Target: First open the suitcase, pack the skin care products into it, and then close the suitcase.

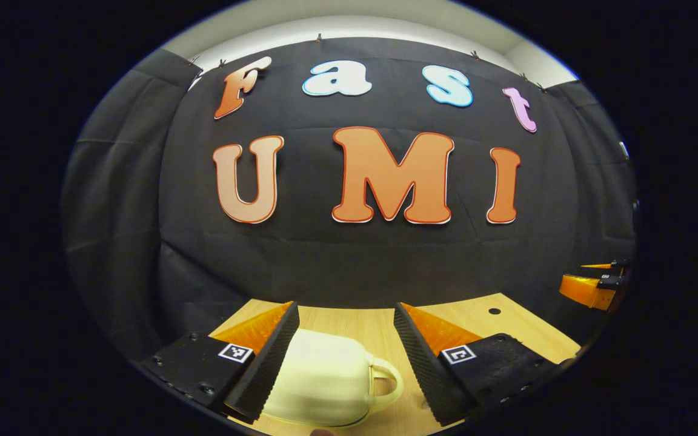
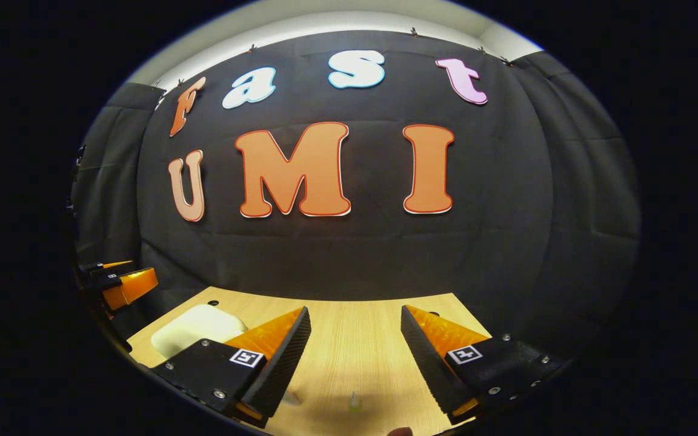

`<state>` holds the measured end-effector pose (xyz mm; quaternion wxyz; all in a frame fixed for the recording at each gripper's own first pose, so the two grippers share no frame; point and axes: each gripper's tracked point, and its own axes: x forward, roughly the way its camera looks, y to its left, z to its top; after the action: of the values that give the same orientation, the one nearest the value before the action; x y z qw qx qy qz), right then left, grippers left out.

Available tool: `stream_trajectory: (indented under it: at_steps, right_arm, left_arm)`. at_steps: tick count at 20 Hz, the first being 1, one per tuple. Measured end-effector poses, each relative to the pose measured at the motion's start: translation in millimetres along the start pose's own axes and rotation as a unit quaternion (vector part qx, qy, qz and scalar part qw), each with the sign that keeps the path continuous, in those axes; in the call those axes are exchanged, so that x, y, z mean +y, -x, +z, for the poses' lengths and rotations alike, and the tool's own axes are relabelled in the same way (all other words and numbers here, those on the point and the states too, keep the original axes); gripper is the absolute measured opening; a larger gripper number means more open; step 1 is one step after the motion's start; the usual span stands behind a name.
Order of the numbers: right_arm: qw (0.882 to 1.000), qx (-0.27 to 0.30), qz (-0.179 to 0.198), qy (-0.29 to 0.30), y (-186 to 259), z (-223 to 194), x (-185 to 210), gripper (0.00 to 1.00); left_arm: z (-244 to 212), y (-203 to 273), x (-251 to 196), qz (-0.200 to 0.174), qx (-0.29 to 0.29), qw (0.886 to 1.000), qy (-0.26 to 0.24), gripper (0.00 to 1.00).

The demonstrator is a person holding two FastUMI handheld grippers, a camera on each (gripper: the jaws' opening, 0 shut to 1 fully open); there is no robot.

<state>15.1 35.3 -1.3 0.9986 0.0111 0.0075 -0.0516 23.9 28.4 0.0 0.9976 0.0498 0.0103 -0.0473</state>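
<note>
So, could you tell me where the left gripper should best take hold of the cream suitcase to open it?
Probably by the looped handle on the suitcase's right-hand end in the left gripper view. It stands proud of the smooth, rounded shell, so the fingers could close across it. The left gripper is open above; coming down from above looks simplest.

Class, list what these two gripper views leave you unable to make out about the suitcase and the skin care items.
- Suitcase, left gripper view: near side cut off by the edge, left side behind a finger; latch unseen.
- Suitcase, right gripper view: partly behind a finger.
- Small items on table, right gripper view: too small and blurred to identify.
</note>
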Motion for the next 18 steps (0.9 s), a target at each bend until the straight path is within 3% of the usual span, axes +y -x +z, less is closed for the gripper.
stream_trajectory:
  at_steps: [5,11,15,18]
  right_arm:
    - [1.000,0.014,-0.003,0.007,3.9,-9.6,15.8,0.95]
    - [0.999,0.023,-0.021,0.033,7.5,-13.2,2.3,0.95]
    - [0.999,0.037,-0.023,0.019,9.8,-23.6,-6.1,0.95]
    - [0.998,0.054,-0.028,0.013,13.7,-36.9,-14.7,0.95]
  left_arm:
    - [-4.3,-6.3,4.9,-0.019,0.004,1.000,0.003,0.97]
    - [-8.8,-9.4,3.0,-0.020,0.007,1.000,-0.008,0.97]
    - [-17.8,-7.7,-8.5,-0.021,0.008,0.997,-0.072,0.97]
    - [-34.2,-6.4,-25.2,-0.036,0.013,0.989,-0.142,0.98]
